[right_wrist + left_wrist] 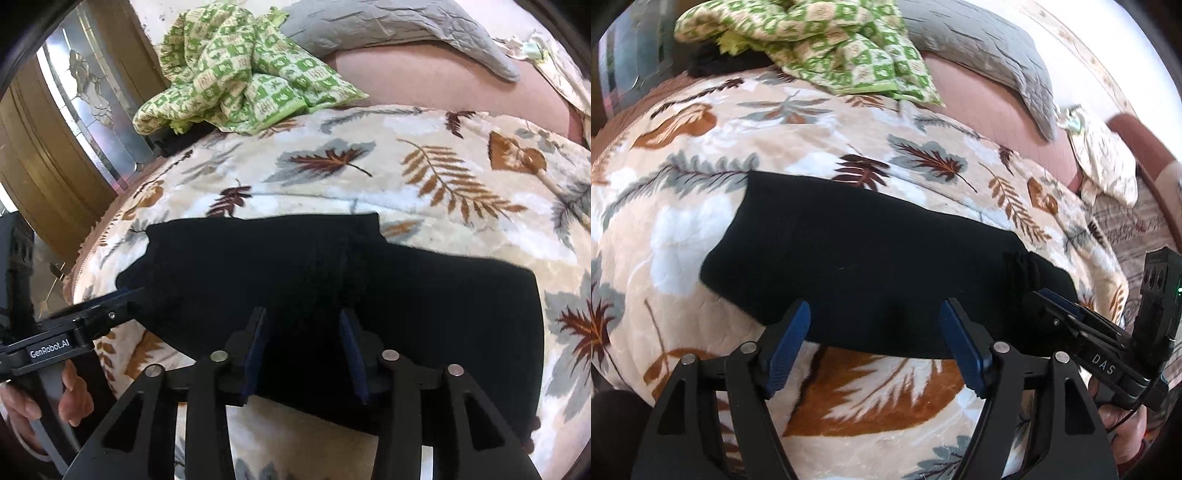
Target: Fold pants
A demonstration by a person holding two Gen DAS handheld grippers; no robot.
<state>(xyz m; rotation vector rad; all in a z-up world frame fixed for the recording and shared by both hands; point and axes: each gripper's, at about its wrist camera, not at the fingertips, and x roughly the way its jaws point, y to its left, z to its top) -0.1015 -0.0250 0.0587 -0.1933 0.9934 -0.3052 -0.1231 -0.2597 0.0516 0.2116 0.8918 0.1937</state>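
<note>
Now black pants (871,258) flat on leaf-print blanket (923,162)

Two close wrist views, side by side, sharing black pants (871,266).

Pants (857,254) on leaf-print bed blanket (923,398)

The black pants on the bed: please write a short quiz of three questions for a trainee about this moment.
1. True or false: the left hand-held gripper is open.
2. What do the black pants lie on?
A. bare wooden floor
B. leaf-print blanket
C. grey pillow
3. Which patterned cloth lies at the far side of the bed?

Key:
1. True; the right hand-held gripper is open too.
2. B
3. The green checked cloth.
</note>
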